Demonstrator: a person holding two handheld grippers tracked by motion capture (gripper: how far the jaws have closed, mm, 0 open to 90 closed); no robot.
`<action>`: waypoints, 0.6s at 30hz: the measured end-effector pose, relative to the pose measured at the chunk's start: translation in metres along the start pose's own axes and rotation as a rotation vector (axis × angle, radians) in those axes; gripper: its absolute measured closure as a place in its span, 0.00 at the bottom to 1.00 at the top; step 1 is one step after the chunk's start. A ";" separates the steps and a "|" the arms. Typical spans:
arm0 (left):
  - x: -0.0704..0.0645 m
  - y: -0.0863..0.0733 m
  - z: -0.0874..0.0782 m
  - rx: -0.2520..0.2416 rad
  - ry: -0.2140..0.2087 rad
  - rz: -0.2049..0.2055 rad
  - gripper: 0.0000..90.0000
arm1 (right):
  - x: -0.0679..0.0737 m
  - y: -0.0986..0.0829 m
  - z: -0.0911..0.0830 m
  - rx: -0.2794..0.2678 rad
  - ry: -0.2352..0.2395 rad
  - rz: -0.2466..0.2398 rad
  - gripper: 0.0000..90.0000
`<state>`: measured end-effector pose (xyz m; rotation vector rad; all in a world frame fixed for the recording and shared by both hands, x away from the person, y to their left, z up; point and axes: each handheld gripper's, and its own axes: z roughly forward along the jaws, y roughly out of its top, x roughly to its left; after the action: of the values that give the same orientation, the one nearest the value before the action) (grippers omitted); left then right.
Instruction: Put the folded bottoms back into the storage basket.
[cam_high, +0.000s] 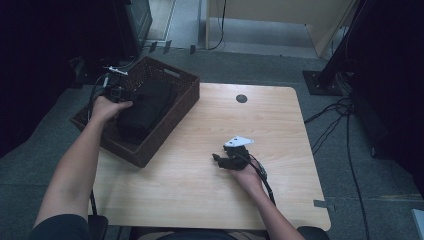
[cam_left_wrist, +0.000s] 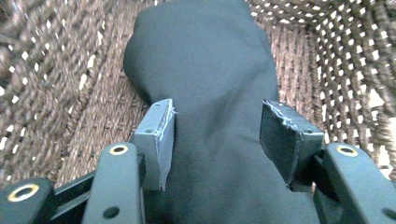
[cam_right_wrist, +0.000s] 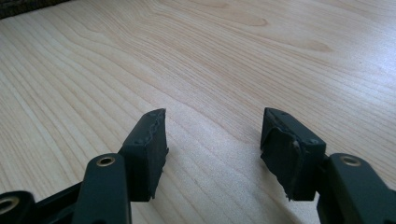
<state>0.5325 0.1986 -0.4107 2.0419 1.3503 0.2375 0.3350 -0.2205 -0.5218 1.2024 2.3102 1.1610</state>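
two tools, split work: the left tool (cam_left_wrist: 215, 135) straddles the folded black cloth (cam_left_wrist: 205, 70) in the wicker basket (cam_high: 172, 107), jaws apart, probably to grip it; the right tool (cam_right_wrist: 212, 140) waits, gaping, over the bare surface (cam_high: 200, 180).

A wooden table (cam_high: 200, 190) stands on grey carpet (cam_high: 350, 175).
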 end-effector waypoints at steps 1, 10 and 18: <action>-0.001 0.000 -0.002 -0.002 -0.004 0.005 0.51 | 0.000 0.000 0.000 0.000 0.000 -0.001 0.45; -0.011 -0.012 0.007 0.039 -0.057 0.017 0.55 | 0.000 0.000 0.000 0.000 0.001 0.000 0.45; -0.013 -0.029 0.021 0.052 -0.047 0.030 0.54 | 0.000 0.000 0.000 0.000 0.002 0.003 0.45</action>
<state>0.5154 0.1856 -0.4416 2.0992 1.3108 0.1680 0.3349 -0.2209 -0.5219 1.2051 2.3108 1.1639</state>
